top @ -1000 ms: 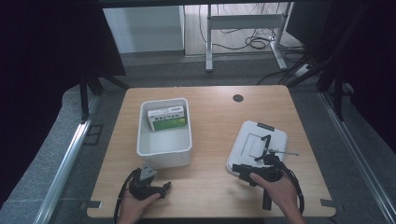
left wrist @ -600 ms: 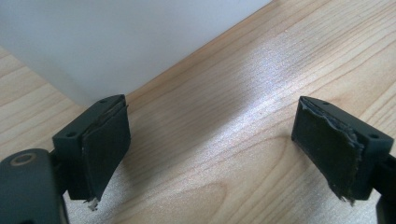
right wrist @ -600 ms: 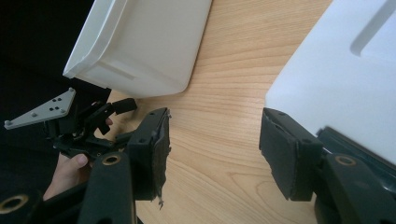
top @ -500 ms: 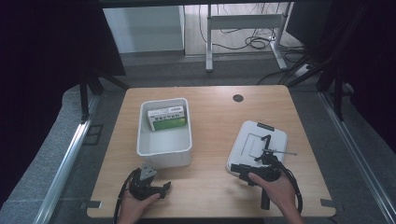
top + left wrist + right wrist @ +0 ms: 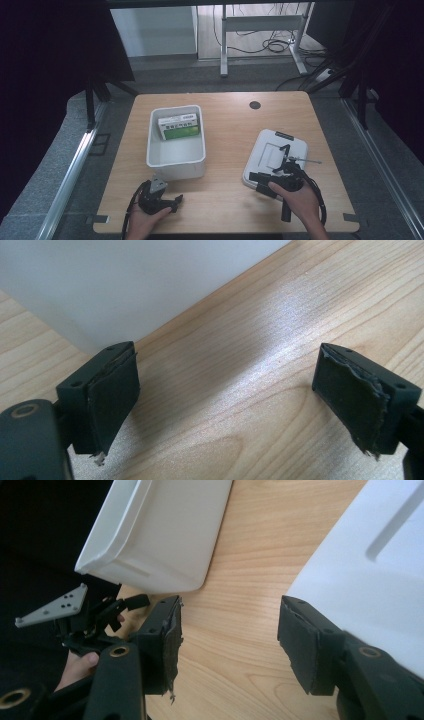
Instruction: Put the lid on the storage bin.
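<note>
White bin (image 5: 176,142): I read it at 10 o'clock of the table's (image 5: 225,120) middle, long axis running 12 to 6; a green-and-white box (image 5: 179,126) lies in its far end, long side across the bin.
White lid (image 5: 272,152): flat on the wood at 4 o'clock, well apart from the bin, long axis tipped toward 1 o'clock, with a black clip at its far edge.
Right gripper (image 5: 265,181): my jaws are spread wide with nothing between them; in the right gripper view (image 5: 230,645) the lid's near-left corner (image 5: 360,565) sits just beyond the right-hand pad (image 5: 305,645).
Left gripper (image 5: 175,202): gaping, empty, low at 7 o'clock, just short of the bin's near wall (image 5: 125,285), jaws aimed toward 3 o'clock.
Risk, lid: I judge a shallow bite on that corner could let the thin plastic slip or swing out of level.
Risk, bin: pushing the lid along the wood instead of lifting could knock it into the bin; a nudge from my left hand would shift the bin.
</note>
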The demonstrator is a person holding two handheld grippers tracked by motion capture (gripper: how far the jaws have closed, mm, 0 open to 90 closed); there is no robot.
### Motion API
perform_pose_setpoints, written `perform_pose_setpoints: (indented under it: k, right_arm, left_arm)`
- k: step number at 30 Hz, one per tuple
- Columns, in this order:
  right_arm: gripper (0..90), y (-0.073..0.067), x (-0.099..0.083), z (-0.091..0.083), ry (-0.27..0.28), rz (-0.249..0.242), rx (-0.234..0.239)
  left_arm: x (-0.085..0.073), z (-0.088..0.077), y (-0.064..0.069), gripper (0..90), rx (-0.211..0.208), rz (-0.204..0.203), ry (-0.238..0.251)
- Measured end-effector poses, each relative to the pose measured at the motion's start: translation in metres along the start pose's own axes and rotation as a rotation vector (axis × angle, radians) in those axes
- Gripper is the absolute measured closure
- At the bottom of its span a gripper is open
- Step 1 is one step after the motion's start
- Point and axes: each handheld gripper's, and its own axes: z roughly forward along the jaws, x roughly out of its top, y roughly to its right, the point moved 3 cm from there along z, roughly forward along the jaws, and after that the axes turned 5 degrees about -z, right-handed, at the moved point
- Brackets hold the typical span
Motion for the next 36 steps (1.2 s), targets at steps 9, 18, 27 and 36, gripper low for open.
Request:
perform_pose_setpoints:
  k: [9,18,27,36]
  right_arm:
    - [43.1,-0.001,0.006,-0.007,0.017,0.0,-0.02]
    - [43.1,-0.002,0.017,-0.019,0.018,-0.01,-0.062]
    - [43.1,-0.006,0.033,-0.028,0.026,-0.001,-0.097]
    - [43.1,-0.01,0.045,-0.029,0.013,-0.016,-0.114]
  left_arm:
    - [0.0,0.0,0.0,11.5,0.001,0.0,0.0]
    - [0.001,0.0,-0.001,11.3,-0.001,0.005,0.0]
    - [0.001,0.0,-0.001,11.4,-0.001,0.004,0.001]
    - [0.001,0.001,-0.001,11.5,0.0,0.004,0.003]
